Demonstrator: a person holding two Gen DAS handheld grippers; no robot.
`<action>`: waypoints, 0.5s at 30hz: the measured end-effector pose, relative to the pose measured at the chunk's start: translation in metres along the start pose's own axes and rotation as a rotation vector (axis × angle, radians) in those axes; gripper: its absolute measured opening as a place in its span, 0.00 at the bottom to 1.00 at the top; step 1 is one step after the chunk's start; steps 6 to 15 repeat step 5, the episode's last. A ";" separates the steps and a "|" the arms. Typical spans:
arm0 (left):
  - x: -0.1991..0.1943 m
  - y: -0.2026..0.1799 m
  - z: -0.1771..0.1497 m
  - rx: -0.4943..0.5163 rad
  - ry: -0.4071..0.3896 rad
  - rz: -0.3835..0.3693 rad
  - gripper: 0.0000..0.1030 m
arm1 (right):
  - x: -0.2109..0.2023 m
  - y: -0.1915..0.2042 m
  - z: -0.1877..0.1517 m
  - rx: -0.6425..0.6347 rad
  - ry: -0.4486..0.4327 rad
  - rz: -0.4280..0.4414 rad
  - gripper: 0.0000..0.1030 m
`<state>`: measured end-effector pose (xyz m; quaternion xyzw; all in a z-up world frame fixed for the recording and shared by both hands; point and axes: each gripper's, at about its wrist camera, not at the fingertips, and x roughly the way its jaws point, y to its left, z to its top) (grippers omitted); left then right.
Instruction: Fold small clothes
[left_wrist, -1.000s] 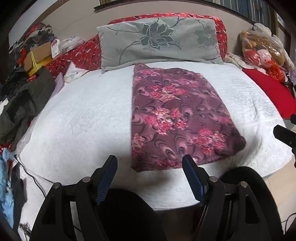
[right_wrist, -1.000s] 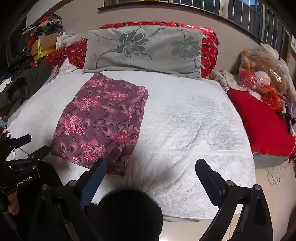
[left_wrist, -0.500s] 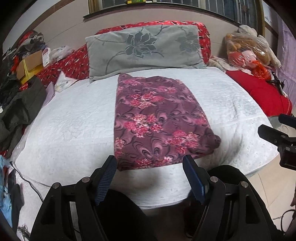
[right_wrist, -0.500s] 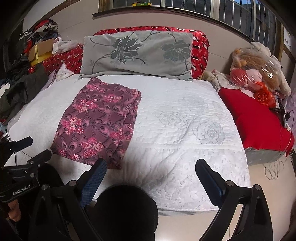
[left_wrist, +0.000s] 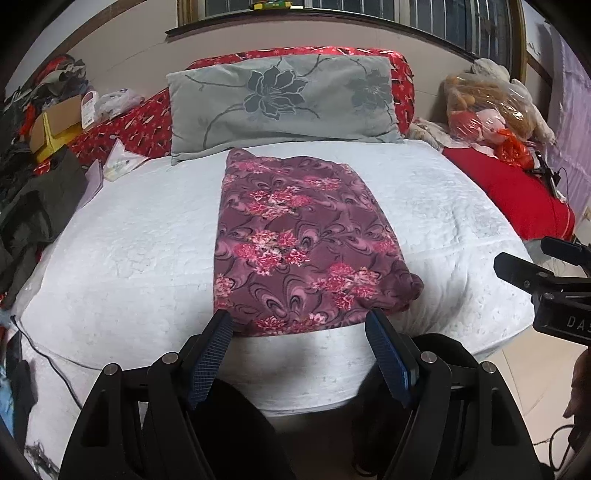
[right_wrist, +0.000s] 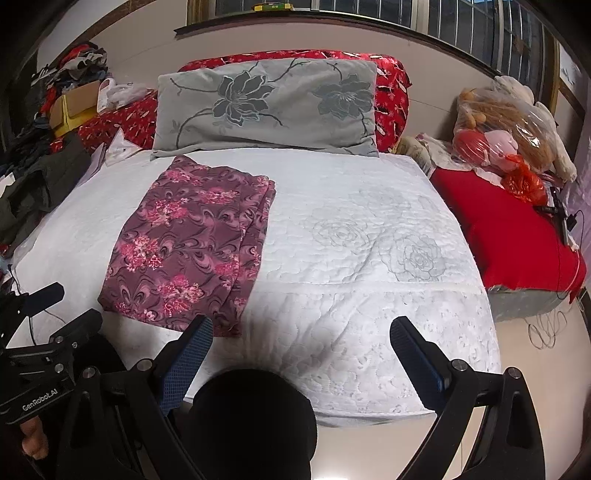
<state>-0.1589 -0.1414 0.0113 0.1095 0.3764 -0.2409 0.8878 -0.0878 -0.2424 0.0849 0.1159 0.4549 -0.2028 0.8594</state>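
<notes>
Both hand-held grippers have drawn back from the bed over the last second, so the folded garment now sits farther off and more of the room shows.

Left hand-held gripper (left_wrist: 299, 326) hovers off the bed's near edge with its blue-padded fingers (left_wrist: 212, 354) spread apart and empty; the right hand-held gripper (right_wrist: 301, 336) does the same, fingers wide and holding nothing. A purple floral-print folded cloth (left_wrist: 295, 243) lies flat on the white quilted bedcover (left_wrist: 129, 258), running from the near edge toward 12 o'clock, where its far end stops just short of a grey pillow with dark flower print (left_wrist: 280, 99). From the right wrist view the cloth (right_wrist: 192, 247) lies at about 10 o'clock. A red cushion (right_wrist: 506, 229) lies at 3 o'clock beside the bed, with plastic-wrapped stuffed toys (right_wrist: 506, 125) beyond it.
</notes>
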 end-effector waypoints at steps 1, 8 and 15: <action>0.000 0.000 -0.001 0.002 -0.004 0.009 0.72 | 0.000 0.000 0.000 0.001 -0.001 -0.002 0.95; 0.001 -0.002 -0.002 0.019 -0.008 0.031 0.72 | 0.003 0.001 0.000 -0.005 -0.001 -0.011 0.95; 0.001 -0.002 -0.002 0.019 -0.008 0.031 0.72 | 0.003 0.001 0.000 -0.005 -0.001 -0.011 0.95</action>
